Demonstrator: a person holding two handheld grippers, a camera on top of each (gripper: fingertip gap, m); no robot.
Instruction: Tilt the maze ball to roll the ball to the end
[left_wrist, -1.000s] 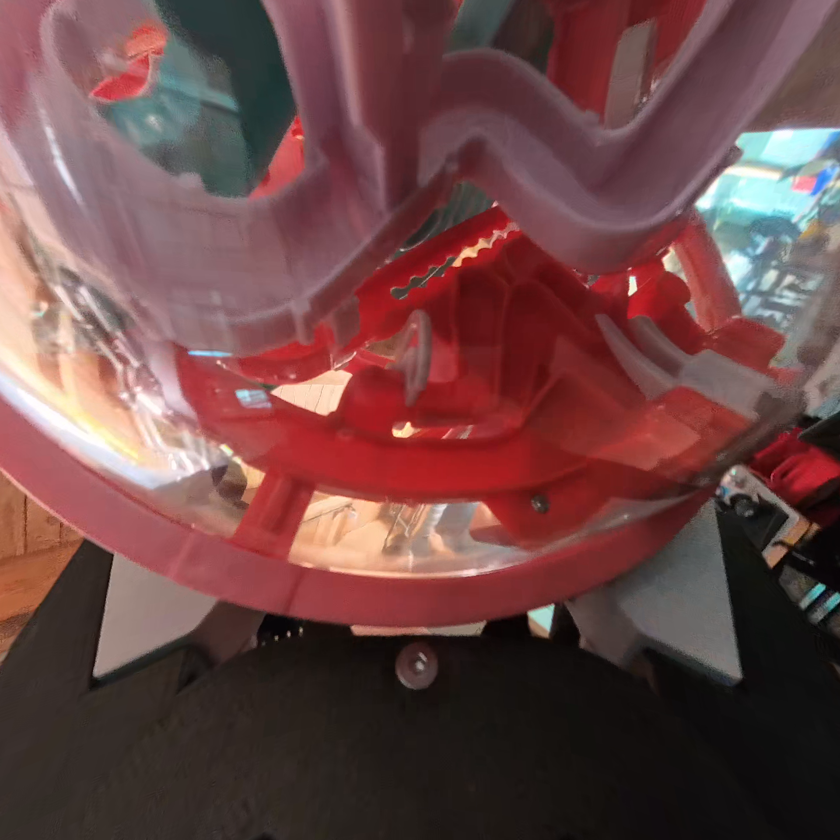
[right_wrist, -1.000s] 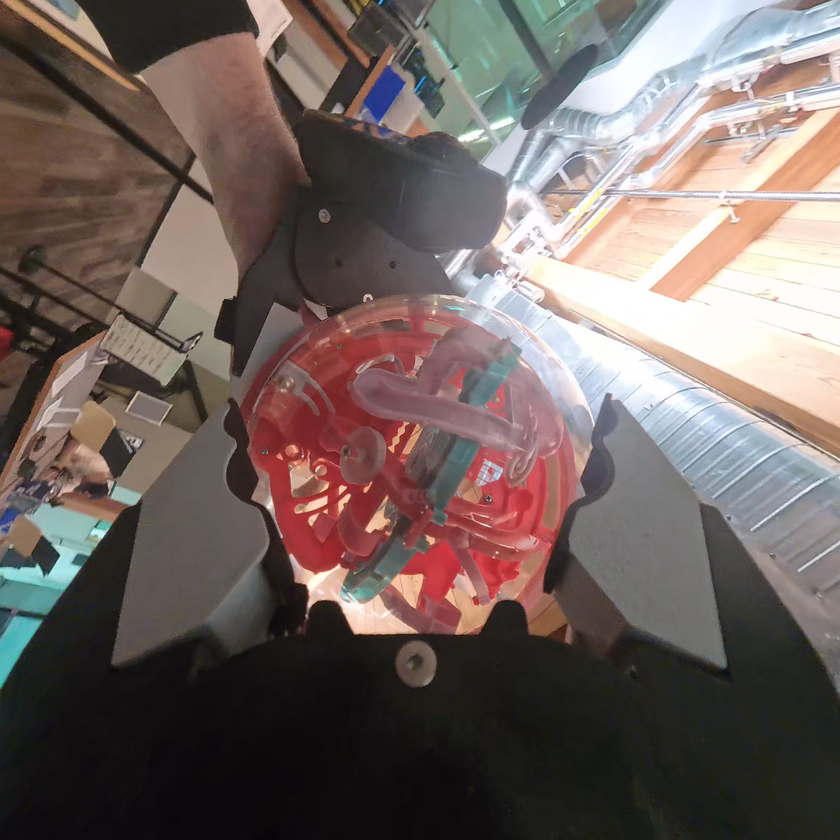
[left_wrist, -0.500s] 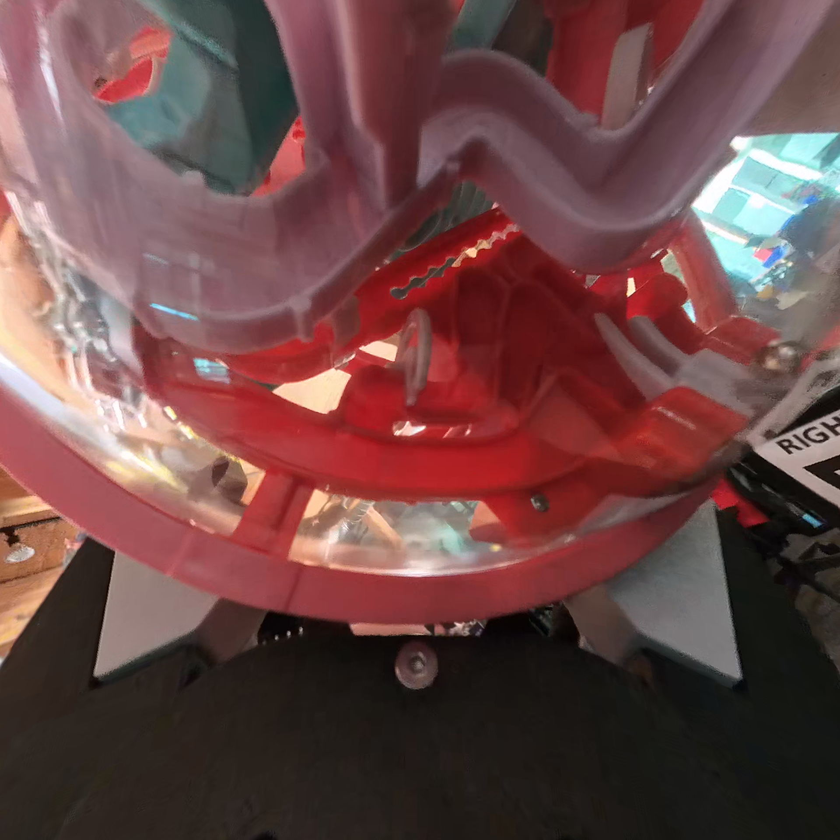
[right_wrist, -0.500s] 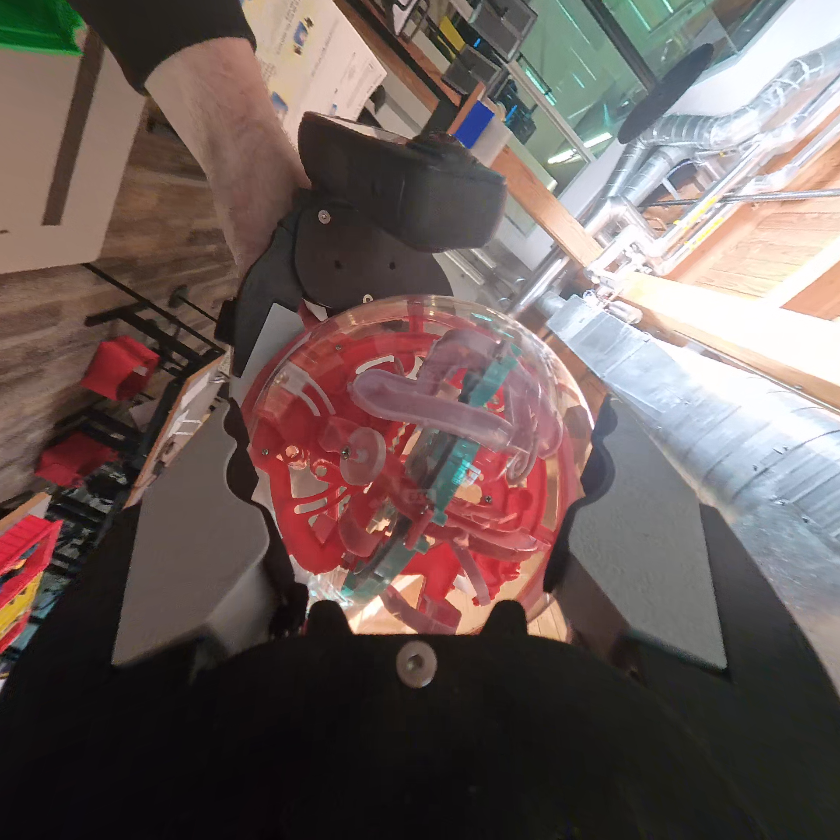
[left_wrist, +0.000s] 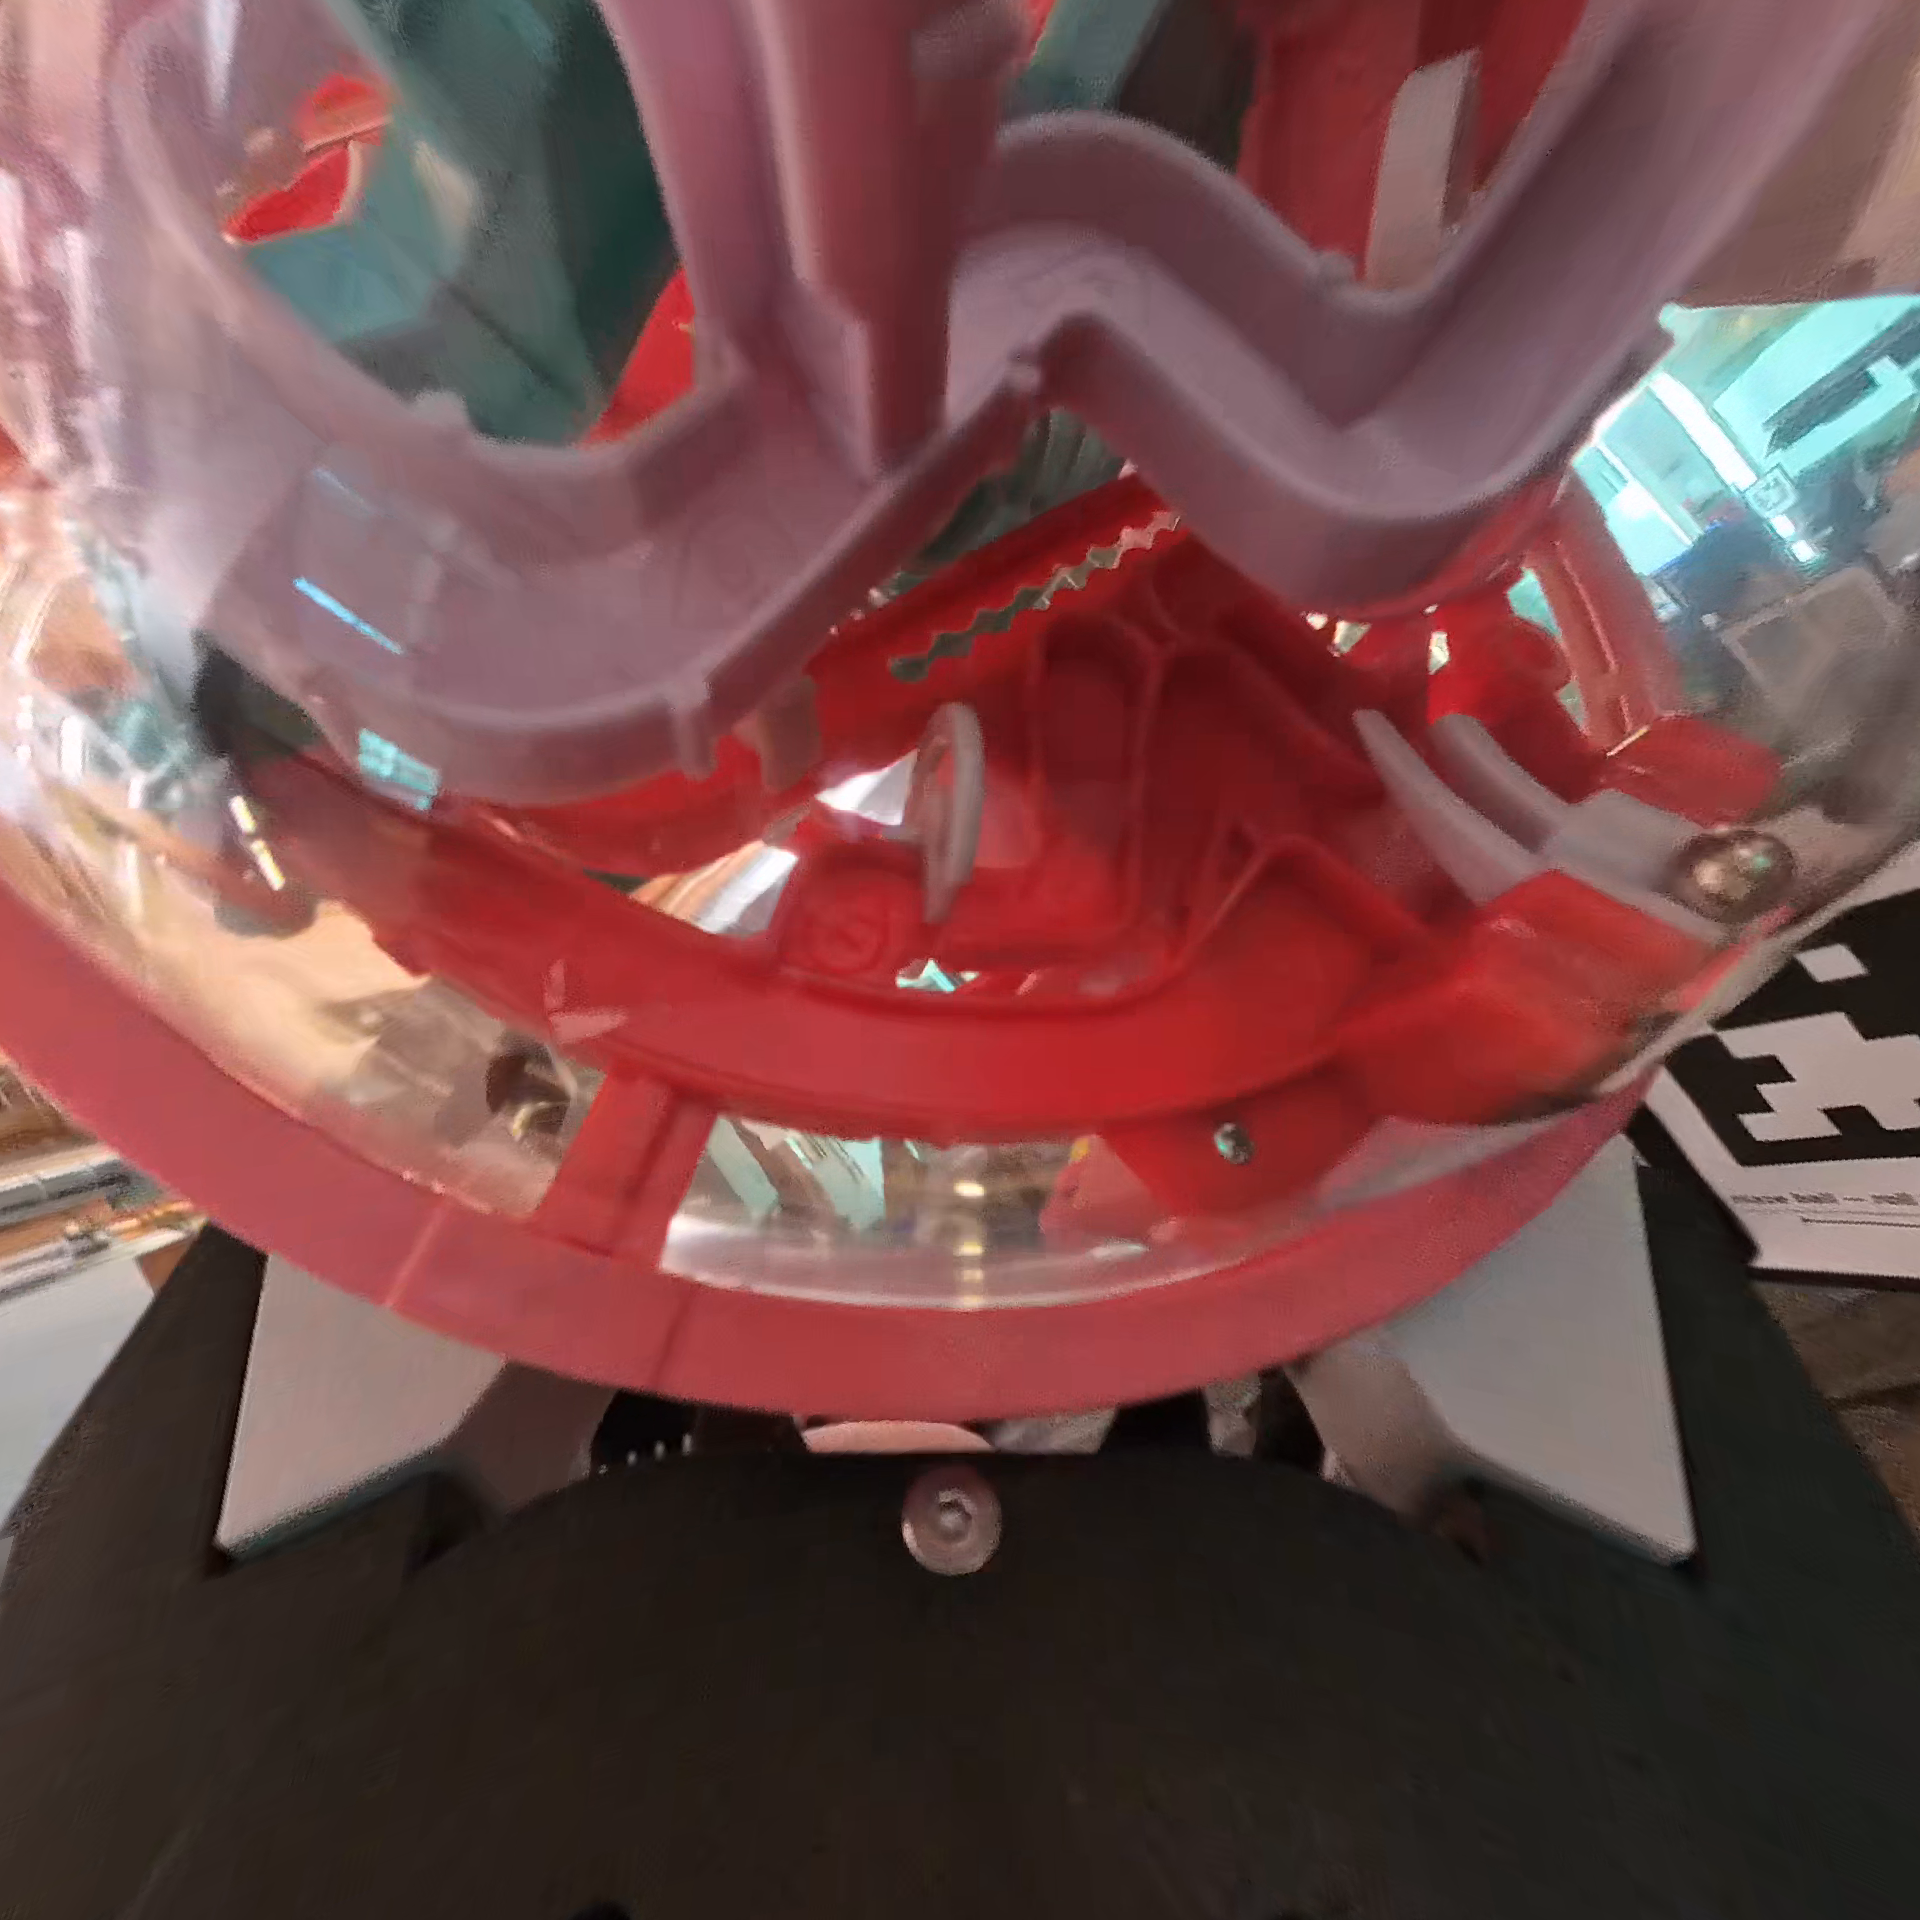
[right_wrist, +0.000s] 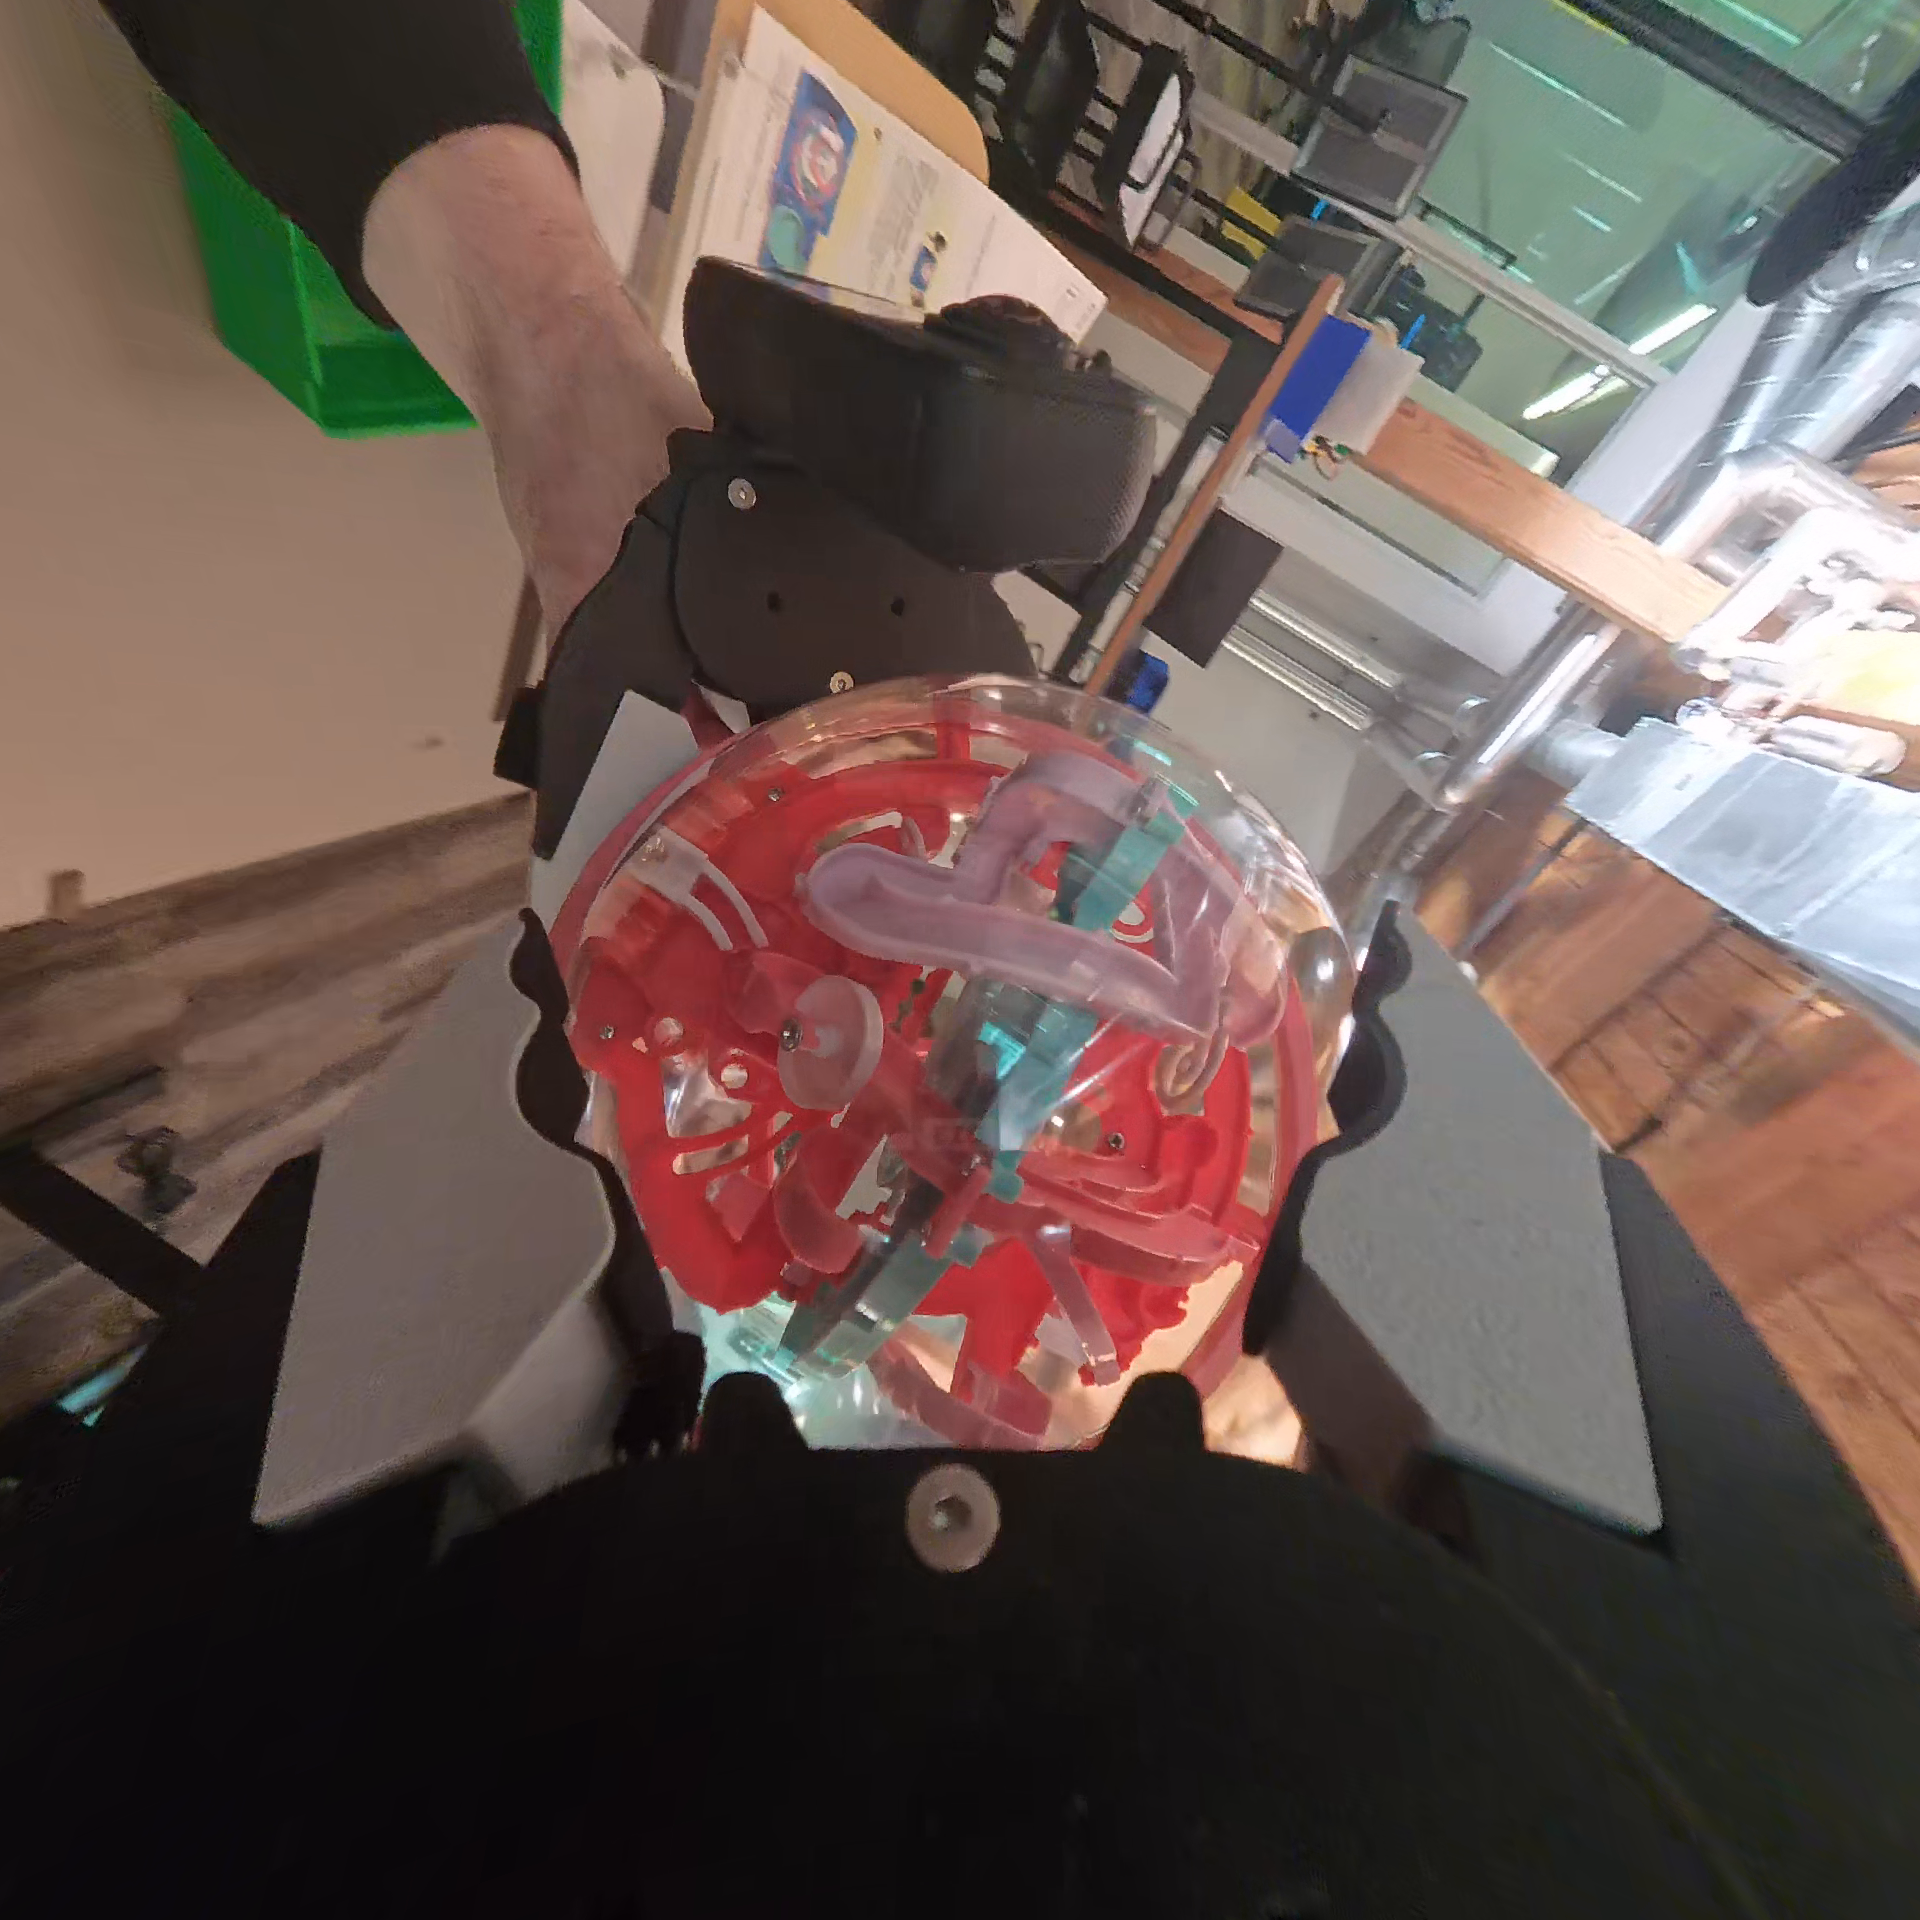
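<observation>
Room: workshop with wood flooring (right_wrist: 1714, 1039), metal ducting (right_wrist: 1766, 343), green bin (right_wrist: 301, 301) | Maze ball (right_wrist: 935, 1039) was held aloft, filling the left view | Right gripper (right_wrist: 951, 1039) clamped its sides | Left gripper (right_wrist: 831, 665) gripped the far side, fingertips hidden | Steel ball (left_wrist: 1720, 868) lay against the shell.

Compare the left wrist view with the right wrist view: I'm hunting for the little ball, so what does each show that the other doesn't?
Only the left wrist view: a close look inside the maze ball, with a small steel ball near its right edge, plus a black-and-white marker sheet. Only the right wrist view: the whole sphere between the right gripper fingers, with the left gripper, a hand and a green bin beyond. Both: the lilac track and red maze.
</observation>
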